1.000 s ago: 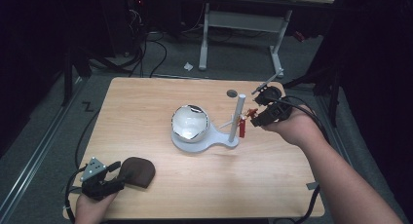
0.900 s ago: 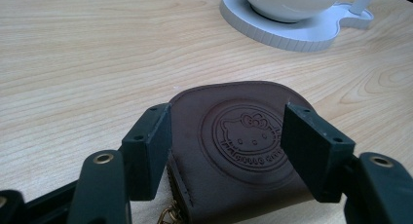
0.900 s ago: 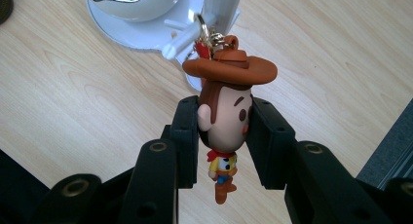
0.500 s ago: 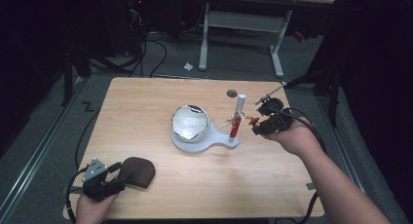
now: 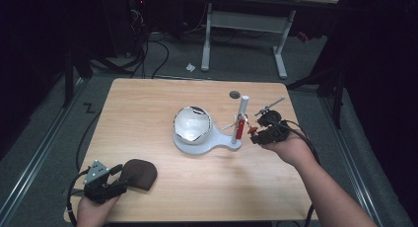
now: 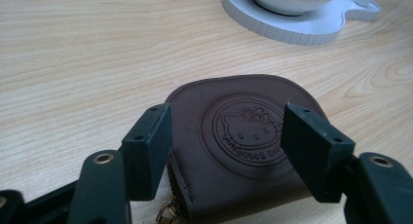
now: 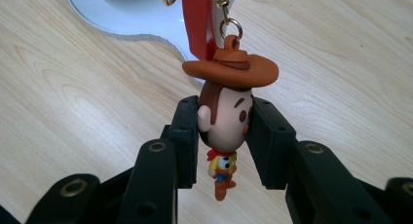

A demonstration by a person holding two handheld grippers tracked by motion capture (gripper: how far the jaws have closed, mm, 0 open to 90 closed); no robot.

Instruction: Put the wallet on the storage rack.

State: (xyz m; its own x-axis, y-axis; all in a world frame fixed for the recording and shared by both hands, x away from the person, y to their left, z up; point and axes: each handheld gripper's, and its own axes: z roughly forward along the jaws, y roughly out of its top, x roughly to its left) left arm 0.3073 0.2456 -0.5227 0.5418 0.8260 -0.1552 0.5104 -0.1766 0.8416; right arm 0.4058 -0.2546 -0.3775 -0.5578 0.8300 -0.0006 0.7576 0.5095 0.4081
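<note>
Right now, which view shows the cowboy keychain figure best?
Right gripper view: the cowboy figure sits close up, head clamped between the right gripper jaws, ring and red strap above. High view gives a tiny blur.

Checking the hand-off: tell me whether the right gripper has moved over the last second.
Yes. The right gripper has come toward the person and slightly left, judged against the white post of the stand; its jaws are clamped on the cowboy figure.

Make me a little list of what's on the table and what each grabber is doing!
table: light wood
stand: white base with a shiny ball and a white post
right gripper: shut on the cowboy keychain, by the post
left gripper: open around the brown pouch
pouch: flat on table, cat face stamped on it
</note>
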